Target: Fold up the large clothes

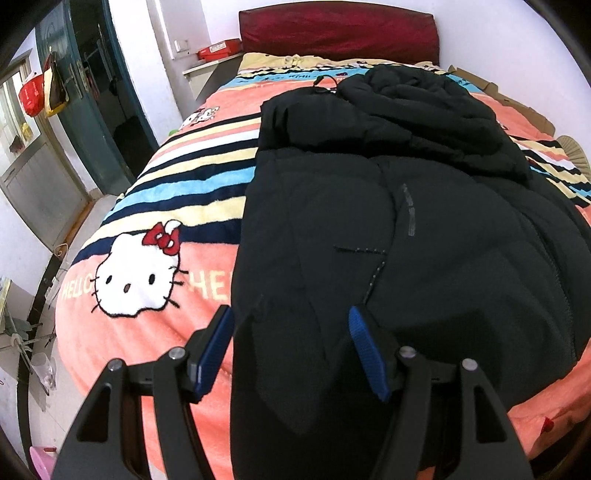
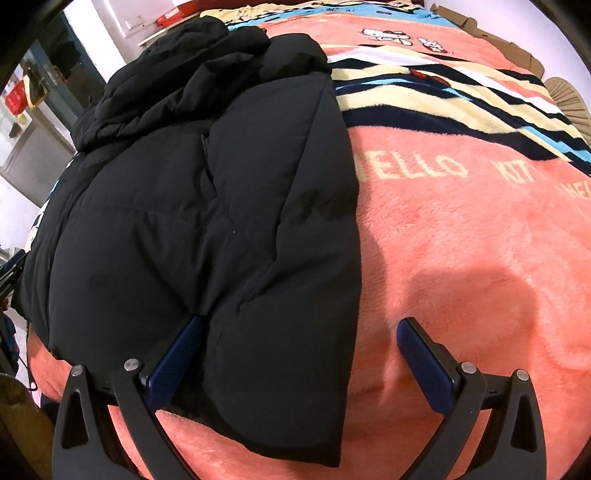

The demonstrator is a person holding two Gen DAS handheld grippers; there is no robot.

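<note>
1. Jacket: black, padded, quilted in broad puffy panels, with a smooth, slightly shiny shell. It lies lengthwise on the bed, hem toward the cameras, hood bunched in soft wrinkles at the far end. The sides appear already turned in, giving a long, roughly rectangular bundle; a stitched pocket line and a small printed strip show on the front.

2. Left hand-held gripper: jaws spread wide, straddling the left corner of the hem. Blue ribbed pads on black angular arms. Fabric lies between the fingers, but no pinch is made.

3. Right hand-held gripper: jaws likewise wide apart. One blue pad presses into a crease of the right hem corner; the other stands beside the jacket, over the blanket.

4. Step in hand, as judged: both grippers are placed at the two hem corners, ready for the lengthwise fold, hem up toward the hood.

5. Next move, as judged: close each gripper on a full thickness of padding, lift both corners together, and carry them level toward the far end. The thick filling is springy and the shell slippery, so a shallow bite would likely slip.

6. Blanket: plush coral-pink fleece covering the bed, with cream, blue, navy and white stripes, a white cat-face figure with a red bow, and pale lettering.

7. Headboard: dark red, padded, at the far end against a white wall.

8. Door: dark green, at left, with bags hanging beside it.
</note>
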